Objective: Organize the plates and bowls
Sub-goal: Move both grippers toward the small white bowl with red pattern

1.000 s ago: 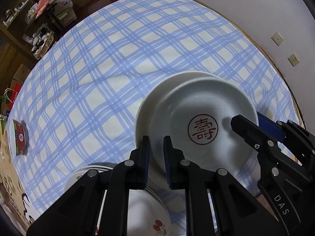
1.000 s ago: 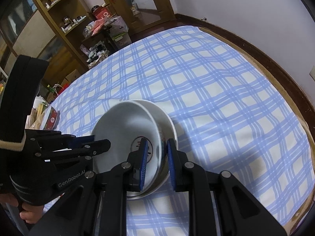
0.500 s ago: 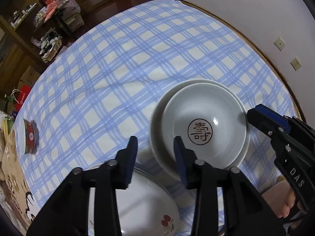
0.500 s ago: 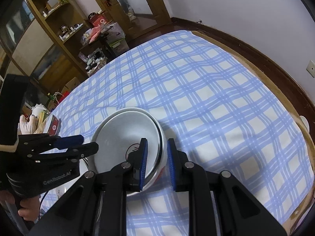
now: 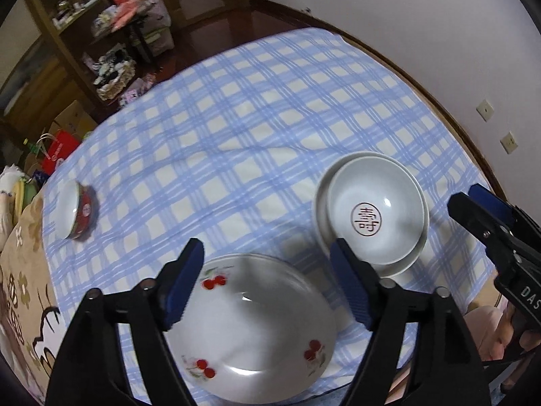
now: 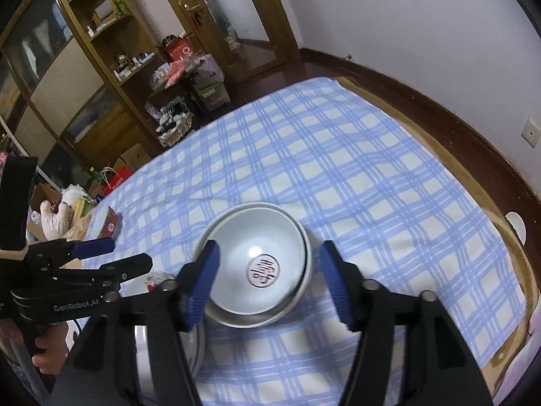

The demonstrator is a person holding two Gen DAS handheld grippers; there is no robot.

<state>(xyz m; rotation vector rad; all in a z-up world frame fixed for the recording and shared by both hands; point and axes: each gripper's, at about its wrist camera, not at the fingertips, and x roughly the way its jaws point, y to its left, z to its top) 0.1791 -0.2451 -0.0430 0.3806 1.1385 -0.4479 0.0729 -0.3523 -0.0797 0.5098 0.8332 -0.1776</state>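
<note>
Left gripper: I see its jaws spreading, nothing between the pads; it hangs above the cherry plate, which lies at 6 o'clock in the left view.

Right gripper: jaws also widening, empty; the stamped bowl shows between the fingers but no pad touches it.

Stamped bowl: nested in a second bowl whose rim peeks out on the 9 and 5 o'clock sides, so it sits slightly off centre (red seal mark on its floor).

Red bowl: tipped on its side at 9 o'clock in the left view, well apart from the stack and close to the cloth's edge.

Step in hand: I judge the nesting done and both tools backing off; the red bowl looks like the next item to gather.

Doing it well: I would keep lifting clear with both jaws wide, so no finger clips a rim and shifts the stack. For the red bowl I would approach from above and pinch one wall across the rim, since it may roll.

Edges: the stack and plate sit near the cloth's near edge at 6 o'clock; a nudge that way risks a fall.

Open room: the cloth from 10 to 2 o'clock is bare, a wide lane for carrying.

Crowding: the two grippers are near each other beside the stack (I would move one at a time).
</note>
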